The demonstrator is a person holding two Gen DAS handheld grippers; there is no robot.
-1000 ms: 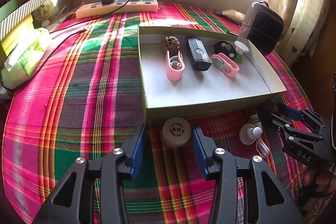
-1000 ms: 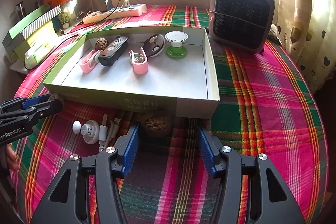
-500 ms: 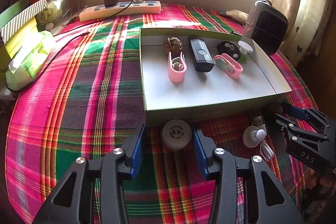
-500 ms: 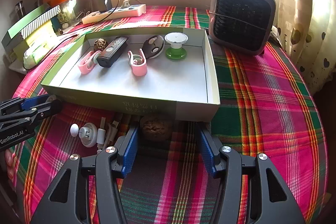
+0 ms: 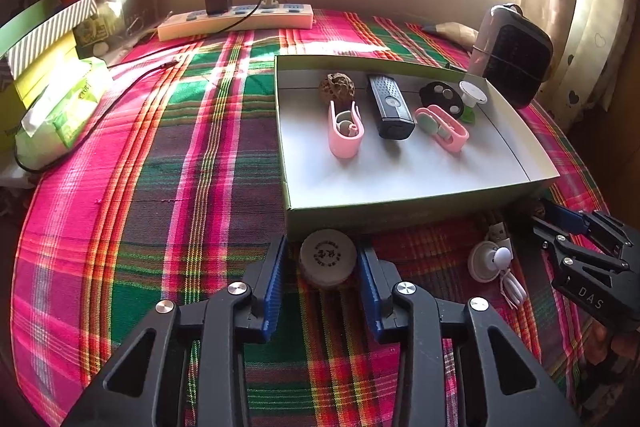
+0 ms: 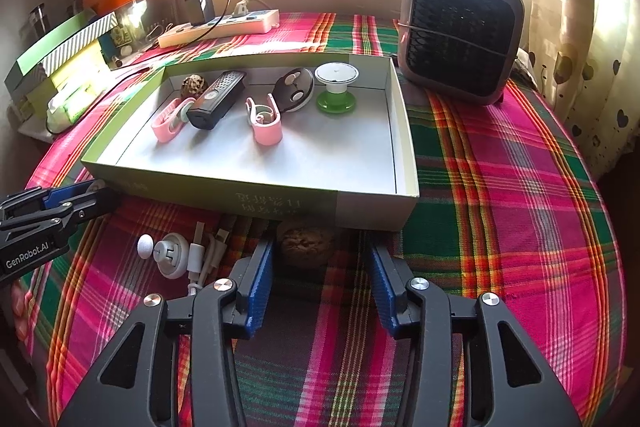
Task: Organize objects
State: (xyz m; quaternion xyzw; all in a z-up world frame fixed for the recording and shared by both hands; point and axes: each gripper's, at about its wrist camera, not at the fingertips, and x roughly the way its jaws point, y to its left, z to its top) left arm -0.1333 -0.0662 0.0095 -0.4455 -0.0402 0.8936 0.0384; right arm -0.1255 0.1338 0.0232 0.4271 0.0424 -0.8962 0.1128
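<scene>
Just in front of the box [image 5: 400,217], against its near wall, a round white tin [image 5: 328,255] lies flat on the plaid worktop [image 5: 160,187], squarely between the spread fingers of the left gripper [image 5: 322,269], which grips nothing yet. Further right along that wall, the walnut [image 6: 306,243] sits ahead of the right gripper [image 6: 320,269], also wide open and empty. Each gripper has its own thing dead ahead; closing looks like the next move.
</scene>
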